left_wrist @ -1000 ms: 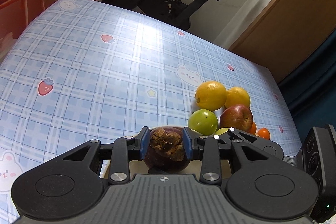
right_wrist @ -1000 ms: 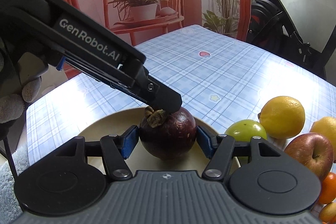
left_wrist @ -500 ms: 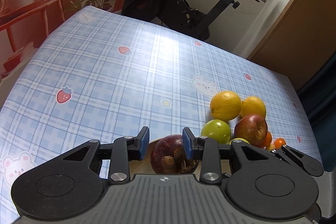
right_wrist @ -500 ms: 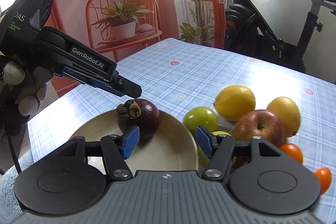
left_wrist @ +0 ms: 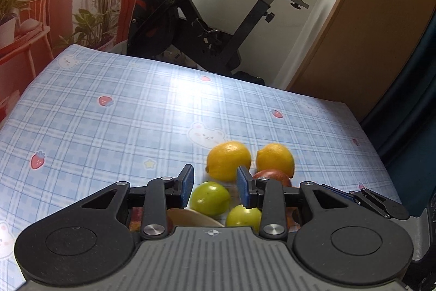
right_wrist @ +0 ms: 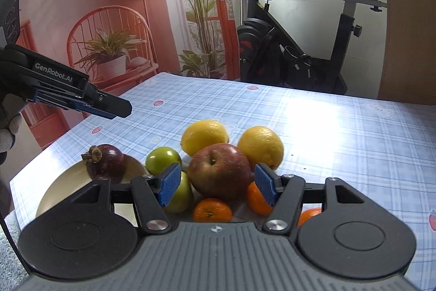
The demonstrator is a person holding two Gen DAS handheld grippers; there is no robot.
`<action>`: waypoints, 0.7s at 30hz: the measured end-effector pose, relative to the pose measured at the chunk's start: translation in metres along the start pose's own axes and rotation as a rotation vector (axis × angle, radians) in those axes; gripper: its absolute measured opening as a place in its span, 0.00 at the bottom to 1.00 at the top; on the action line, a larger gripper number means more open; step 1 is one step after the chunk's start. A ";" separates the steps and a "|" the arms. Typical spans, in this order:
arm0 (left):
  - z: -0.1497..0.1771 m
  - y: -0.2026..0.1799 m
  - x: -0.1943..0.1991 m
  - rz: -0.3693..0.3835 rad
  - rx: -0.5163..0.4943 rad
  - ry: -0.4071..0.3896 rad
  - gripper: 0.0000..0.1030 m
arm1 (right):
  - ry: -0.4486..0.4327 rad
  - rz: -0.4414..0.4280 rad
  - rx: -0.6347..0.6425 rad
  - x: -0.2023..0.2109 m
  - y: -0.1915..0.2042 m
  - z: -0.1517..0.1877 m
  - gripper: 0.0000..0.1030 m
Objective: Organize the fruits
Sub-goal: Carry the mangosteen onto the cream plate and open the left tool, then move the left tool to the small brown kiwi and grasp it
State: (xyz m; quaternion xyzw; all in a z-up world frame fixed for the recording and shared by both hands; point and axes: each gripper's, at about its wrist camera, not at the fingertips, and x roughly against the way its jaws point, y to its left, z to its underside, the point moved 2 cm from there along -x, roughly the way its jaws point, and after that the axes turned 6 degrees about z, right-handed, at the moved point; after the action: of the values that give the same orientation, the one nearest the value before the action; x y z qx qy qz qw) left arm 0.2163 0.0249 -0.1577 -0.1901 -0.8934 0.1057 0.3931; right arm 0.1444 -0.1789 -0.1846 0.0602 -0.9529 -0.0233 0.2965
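With one mangosteen (right_wrist: 105, 163) sitting alone on the cream plate (right_wrist: 58, 187), the step in hand looks like choosing the next fruit from the pile, not a carry: both grippers are empty. Left gripper (left_wrist: 215, 186): jaws released, nothing between them; it hangs above the worktop (left_wrist: 109, 127), with a green fruit (left_wrist: 209, 197) just below and ahead of the gap, a second green fruit (left_wrist: 243, 215) under the right jaw, two lemons (left_wrist: 228, 160) beyond the tips, and the plate rim only a sliver at the left jaw's base. Right gripper (right_wrist: 218, 186): jaws spread wide, not closed on anything; the red apple (right_wrist: 219, 173) sits dead centre in the gap, apparently just beyond the pads, contact not clear. Left of its left jaw are the plate and mangosteen; a green fruit peeks from behind that jaw; small oranges (right_wrist: 212, 209) lie below the gap and by the right jaw. Judgement: the apple is the likely next pick. That calls for moving forward until the pads straddle its widest part, closing, then lifting straight up, since lemons and oranges touch it and may roll. Plate has plenty of room right of the mangosteen.
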 end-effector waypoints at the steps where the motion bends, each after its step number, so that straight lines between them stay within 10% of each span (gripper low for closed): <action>1: 0.000 -0.004 -0.001 0.005 -0.006 0.002 0.36 | 0.000 0.006 -0.003 0.001 -0.004 0.001 0.61; 21: 0.046 -0.054 -0.029 0.058 -0.030 0.063 0.35 | 0.002 0.072 -0.029 0.031 -0.045 0.044 0.52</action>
State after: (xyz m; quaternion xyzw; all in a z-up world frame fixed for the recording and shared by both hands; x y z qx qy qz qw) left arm 0.1866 -0.0378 -0.1894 -0.2250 -0.8761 0.0976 0.4152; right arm 0.0984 -0.2271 -0.2071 0.0216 -0.9536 -0.0264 0.2991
